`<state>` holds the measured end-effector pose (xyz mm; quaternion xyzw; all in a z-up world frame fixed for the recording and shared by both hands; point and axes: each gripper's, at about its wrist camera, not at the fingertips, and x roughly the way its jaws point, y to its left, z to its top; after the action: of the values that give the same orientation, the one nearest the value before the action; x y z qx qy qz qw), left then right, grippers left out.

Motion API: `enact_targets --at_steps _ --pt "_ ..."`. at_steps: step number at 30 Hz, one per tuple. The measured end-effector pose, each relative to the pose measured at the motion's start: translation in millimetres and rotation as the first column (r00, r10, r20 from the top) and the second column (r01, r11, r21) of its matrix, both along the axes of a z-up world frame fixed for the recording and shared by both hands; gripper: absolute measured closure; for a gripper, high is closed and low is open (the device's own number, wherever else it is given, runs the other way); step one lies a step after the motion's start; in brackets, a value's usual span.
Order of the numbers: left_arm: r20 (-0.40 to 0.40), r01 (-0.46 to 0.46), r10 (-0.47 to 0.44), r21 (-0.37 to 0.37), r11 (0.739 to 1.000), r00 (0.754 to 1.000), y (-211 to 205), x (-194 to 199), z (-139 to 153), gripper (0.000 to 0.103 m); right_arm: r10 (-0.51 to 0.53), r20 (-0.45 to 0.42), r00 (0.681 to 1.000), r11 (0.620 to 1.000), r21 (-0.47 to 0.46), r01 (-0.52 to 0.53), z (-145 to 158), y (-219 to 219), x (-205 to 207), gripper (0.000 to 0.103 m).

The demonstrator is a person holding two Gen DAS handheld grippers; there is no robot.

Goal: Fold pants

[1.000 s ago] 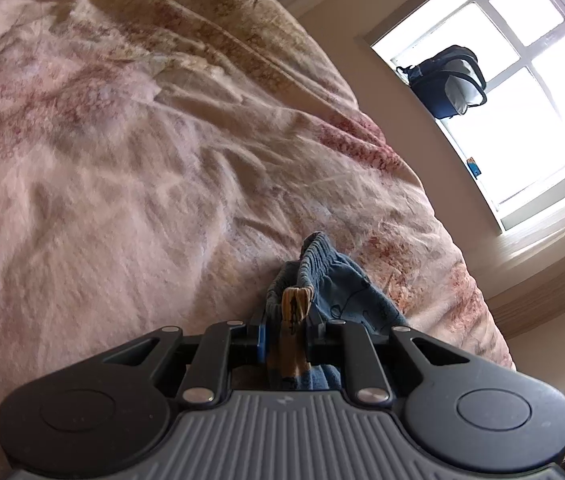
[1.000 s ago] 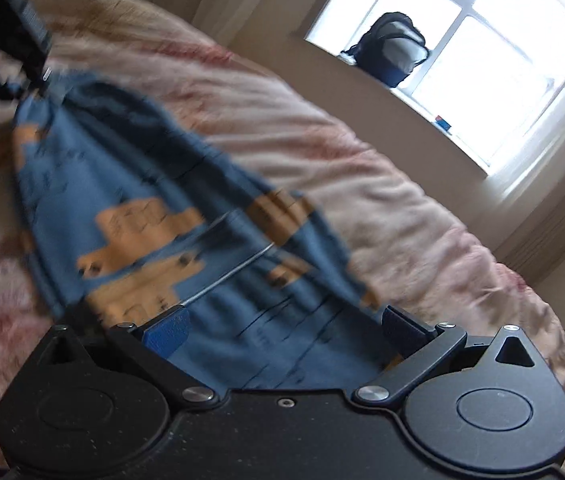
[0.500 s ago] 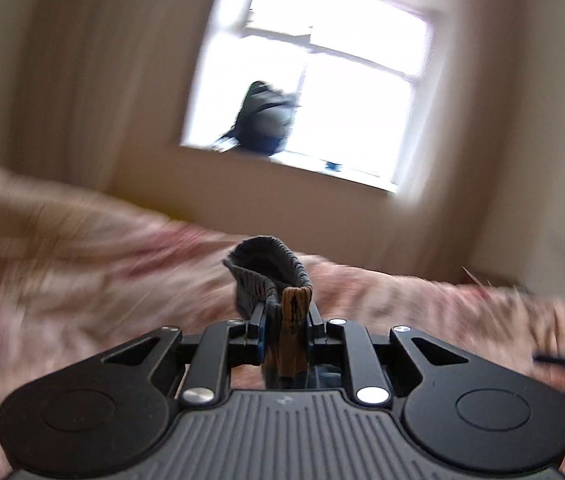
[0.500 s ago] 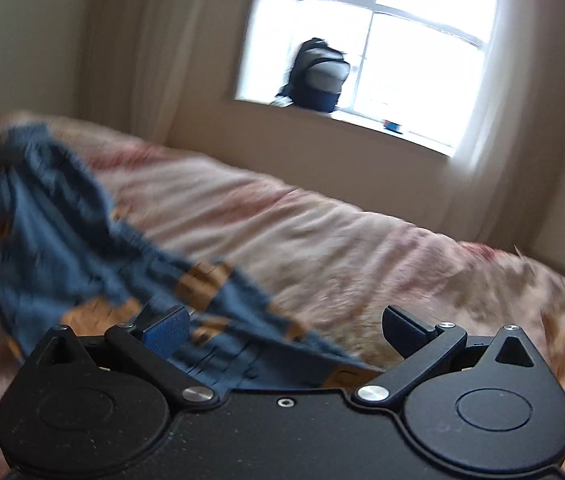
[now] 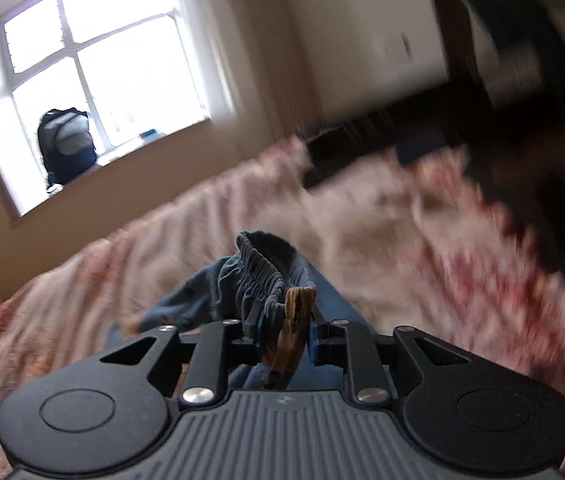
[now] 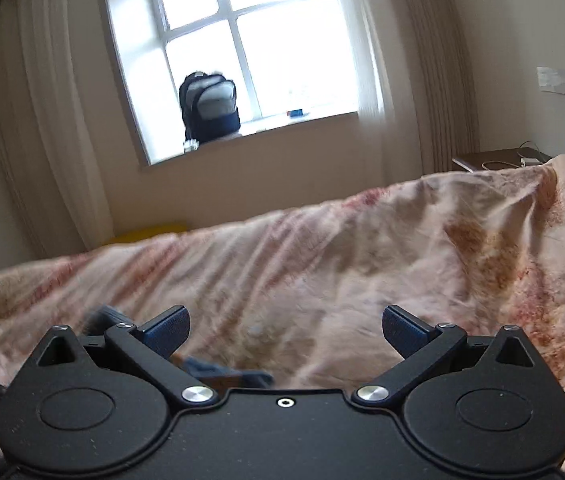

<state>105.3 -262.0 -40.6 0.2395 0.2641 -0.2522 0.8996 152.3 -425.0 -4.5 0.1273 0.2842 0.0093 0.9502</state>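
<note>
Pants (image 5: 250, 280), blue with an elastic waistband, sit bunched between the left gripper (image 5: 285, 326) fingers as its jaws are opening — the cloth trails down onto the pink floral bedspread (image 5: 382, 232). Right gripper (image 6: 285, 330) stands wide apart, nothing between its pads — only a blue scrap shows beneath it. Beyond, a backpack (image 6: 209, 106) rests on the windowsill.
</note>
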Motion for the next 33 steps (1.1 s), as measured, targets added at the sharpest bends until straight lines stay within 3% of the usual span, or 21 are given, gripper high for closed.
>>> enact_targets --at_steps 3,4,6,10,17,19,26,28,30,33 --pt "-0.052 0.013 -0.010 0.064 0.998 0.999 -11.4 0.1 -32.0 0.063 0.013 -0.056 0.998 0.999 0.052 -0.010 -16.1 -14.1 7.1 0.001" --pt "-0.062 0.014 -0.011 0.055 0.998 0.998 -9.3 -1.6 -36.5 0.060 0.013 -0.078 0.997 0.997 0.074 -0.007 -21.5 -17.9 9.6 0.001" --pt "-0.048 0.023 -0.022 0.031 0.999 0.999 0.4 -7.0 -39.0 0.043 0.029 -0.124 0.992 0.992 0.125 -0.013 -32.7 -23.6 13.8 0.001" --pt "-0.004 0.030 -0.030 0.040 0.999 1.000 8.6 -15.0 -39.3 0.036 0.082 -0.160 0.984 0.984 0.171 -0.054 -41.9 -16.1 18.3 0.001" --pt "0.022 0.050 -0.050 0.010 0.999 0.999 13.7 -23.2 -39.0 0.046 0.242 -0.134 0.961 0.954 0.216 -0.210 -40.9 16.7 22.2 0.005" --pt "0.036 0.054 -0.054 0.007 0.999 0.998 14.3 -27.2 -41.9 0.053 0.268 -0.137 0.954 0.943 0.239 -0.230 -42.2 23.8 24.6 0.022" --pt "0.074 0.059 -0.063 0.053 0.997 0.995 11.4 -35.0 -42.5 0.064 0.277 -0.195 0.941 0.941 0.256 -0.224 -57.9 32.7 33.2 0.054" --pt "0.071 0.054 -0.058 0.056 0.997 0.996 11.6 -33.8 -42.1 0.070 0.278 -0.202 0.939 0.935 0.282 -0.216 -63.1 31.7 35.2 0.065" --pt "0.076 0.040 -0.044 0.060 0.997 0.996 12.3 -33.8 -41.8 0.083 0.273 -0.203 0.940 0.932 0.299 -0.206 -65.7 30.6 36.5 0.069" --pt "0.083 0.015 -0.018 0.031 0.999 0.996 16.7 -31.4 -36.3 0.090 0.268 -0.197 0.943 0.931 0.304 -0.201 -65.5 28.3 35.4 0.085"
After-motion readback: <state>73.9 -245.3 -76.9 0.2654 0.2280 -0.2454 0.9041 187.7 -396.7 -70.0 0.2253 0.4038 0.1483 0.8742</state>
